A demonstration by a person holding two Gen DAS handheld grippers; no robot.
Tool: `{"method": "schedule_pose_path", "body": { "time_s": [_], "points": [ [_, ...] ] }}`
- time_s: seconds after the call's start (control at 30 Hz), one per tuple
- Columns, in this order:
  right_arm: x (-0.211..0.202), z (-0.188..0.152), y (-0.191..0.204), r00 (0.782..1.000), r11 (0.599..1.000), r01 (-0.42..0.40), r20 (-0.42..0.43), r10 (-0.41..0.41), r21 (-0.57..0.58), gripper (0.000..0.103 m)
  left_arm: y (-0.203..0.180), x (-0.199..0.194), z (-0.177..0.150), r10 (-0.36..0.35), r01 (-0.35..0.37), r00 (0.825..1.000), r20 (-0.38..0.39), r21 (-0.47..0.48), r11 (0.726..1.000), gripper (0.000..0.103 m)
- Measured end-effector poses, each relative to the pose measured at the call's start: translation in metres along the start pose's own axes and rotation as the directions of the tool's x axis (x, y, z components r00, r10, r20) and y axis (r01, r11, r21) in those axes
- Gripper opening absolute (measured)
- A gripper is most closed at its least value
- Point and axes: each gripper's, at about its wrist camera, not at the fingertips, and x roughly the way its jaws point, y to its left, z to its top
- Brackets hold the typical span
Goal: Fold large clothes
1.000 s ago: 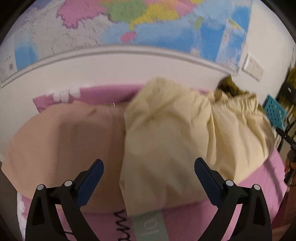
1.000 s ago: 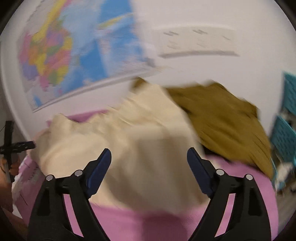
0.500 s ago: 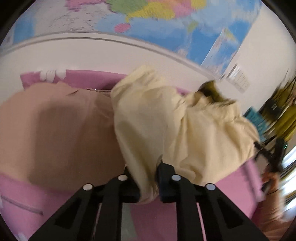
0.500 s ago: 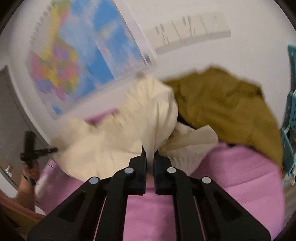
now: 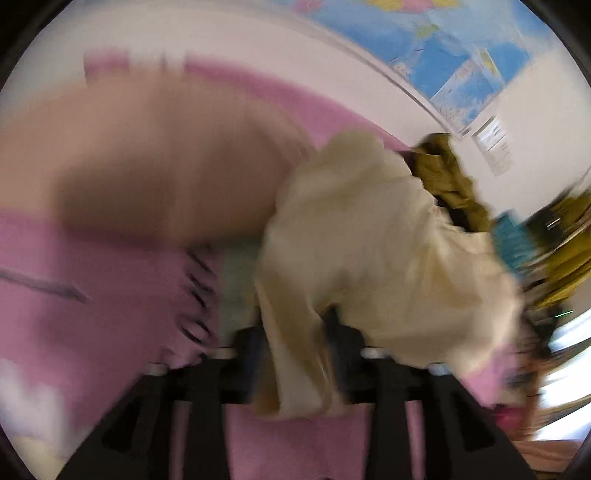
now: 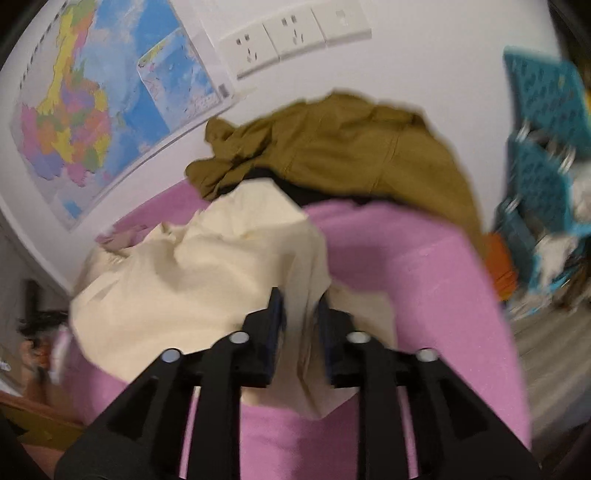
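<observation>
Two garments crowd my pink bedspread [image 6: 406,258]: the cream garment [image 6: 207,280] I'm working on lies bunched in the middle, and an olive-brown jacket [image 6: 351,147] is heaped against the white wall. My left gripper [image 5: 295,332] and right gripper [image 6: 301,325] each have a fold of cream cloth between jaws that are opening. A tan garment [image 5: 159,158] lies beside it. A colourful map [image 6: 96,99] and wall sockets [image 6: 291,33] hang above, with blue baskets [image 6: 546,122] at the right.

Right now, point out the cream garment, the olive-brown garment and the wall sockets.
cream garment [image 6: 207,280], right wrist view, on its rumpled middle.
olive-brown garment [image 6: 351,147], right wrist view, on its broad upper panel.
wall sockets [image 6: 291,33], right wrist view, on the middle plate.
</observation>
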Motion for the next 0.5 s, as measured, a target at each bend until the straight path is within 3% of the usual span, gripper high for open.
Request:
{"method": "schedule_pose_path", "body": {
  "time_s": [0.03,0.07,0.1,0.2,0.27,0.43,0.47,0.5],
  "points": [
    [-0.008,0.005,0.010,0.999,0.999,0.028,0.038,-0.026,-0.032,0.047,-0.011,-0.010,0.003,0.064,-0.067,0.997,0.051,0.053,0.996,0.069],
    [-0.014,0.009,0.016,0.996,0.998,0.043,0.077,-0.039,-0.050,0.067,-0.019,-0.017,0.005,0.065,-0.073,0.994,0.084,0.090,0.993,0.070],
    [-0.017,0.011,0.022,0.994,0.997,0.044,0.103,-0.037,-0.067,0.070,-0.033,-0.027,0.008,0.032,-0.049,0.992,0.118,0.139,0.989,0.071],
    [-0.015,0.023,0.055,0.991,0.987,-0.050,0.118,0.069,-0.155,0.070,-0.062,-0.027,0.017,0.005,-0.036,0.990,0.142,0.218,0.975,0.073],
    [0.005,0.025,0.082,0.989,0.969,-0.120,0.058,0.135,-0.214,0.069,-0.088,-0.012,0.020,0.000,-0.034,0.994,0.113,0.300,0.953,0.074],
    [0.082,0.019,0.139,0.987,0.929,-0.142,-0.117,0.107,-0.343,0.067,-0.128,0.049,0.018,0.039,-0.040,0.999,0.011,0.435,0.900,0.074],
    [0.098,0.016,0.144,0.986,0.921,-0.131,-0.148,0.081,-0.366,0.053,-0.131,0.062,0.018,0.069,-0.063,0.998,0.002,0.448,0.892,0.069],
    [0.111,0.013,0.147,0.984,0.918,-0.118,-0.167,0.058,-0.378,0.041,-0.136,0.076,0.018,0.115,-0.101,0.993,-0.003,0.459,0.883,0.052]
  ]
}}
